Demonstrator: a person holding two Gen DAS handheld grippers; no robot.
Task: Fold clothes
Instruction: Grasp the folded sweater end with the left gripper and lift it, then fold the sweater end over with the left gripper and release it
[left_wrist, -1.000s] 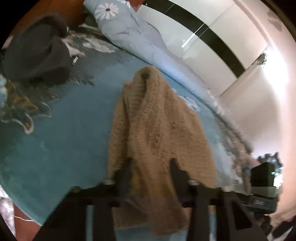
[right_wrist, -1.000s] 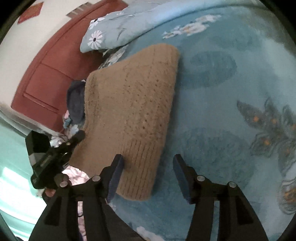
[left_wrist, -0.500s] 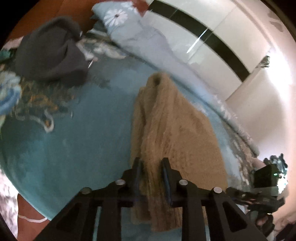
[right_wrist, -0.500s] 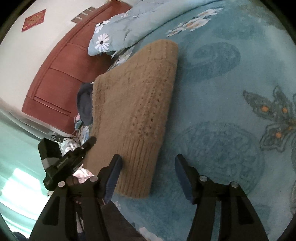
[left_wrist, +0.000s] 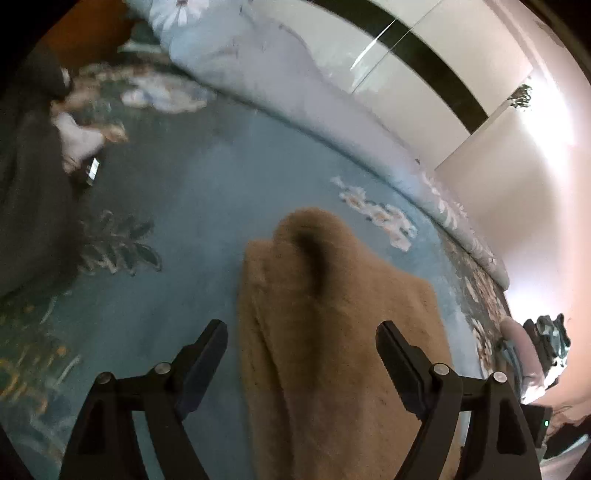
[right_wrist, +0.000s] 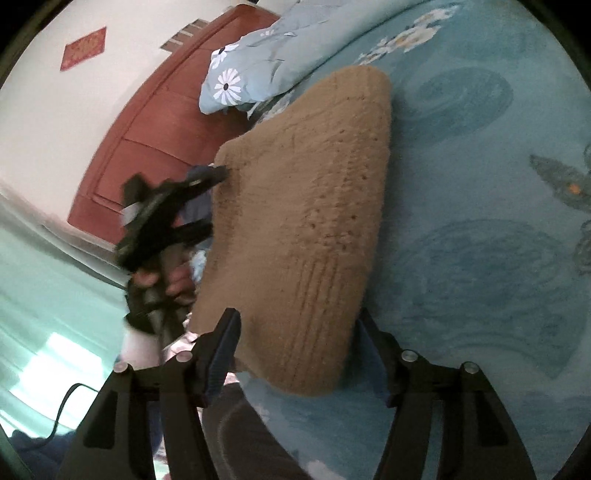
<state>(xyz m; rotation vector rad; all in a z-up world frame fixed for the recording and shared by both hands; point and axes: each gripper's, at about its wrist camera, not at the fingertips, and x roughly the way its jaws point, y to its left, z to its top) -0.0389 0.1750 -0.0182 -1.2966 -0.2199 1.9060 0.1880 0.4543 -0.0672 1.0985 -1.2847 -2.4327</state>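
Now the tan knitted sweater (right_wrist: 306, 229) lies folded into a thick pad on the teal floral bedspread (right_wrist: 480, 258), near the light blue quilt (right_wrist: 266, 70) bunched toward the red-brown headboard (right_wrist: 147, 147). The right gripper (right_wrist: 297, 345) has its 2 fingers spread wide, straddling the ribbed near end of the sweater without pinching it. The left gripper (left_wrist: 301, 350) is likewise spread apart, its 2 black fingers on either side of the sweater's near edge, with knit showing between them; whether they touch it cannot be told. In the right wrist view the left gripper is blurred at the sweater's far left corner, held by a hand (right_wrist: 173, 284). A dark garment (left_wrist: 29, 192) lies apart at the left wrist view's left edge.
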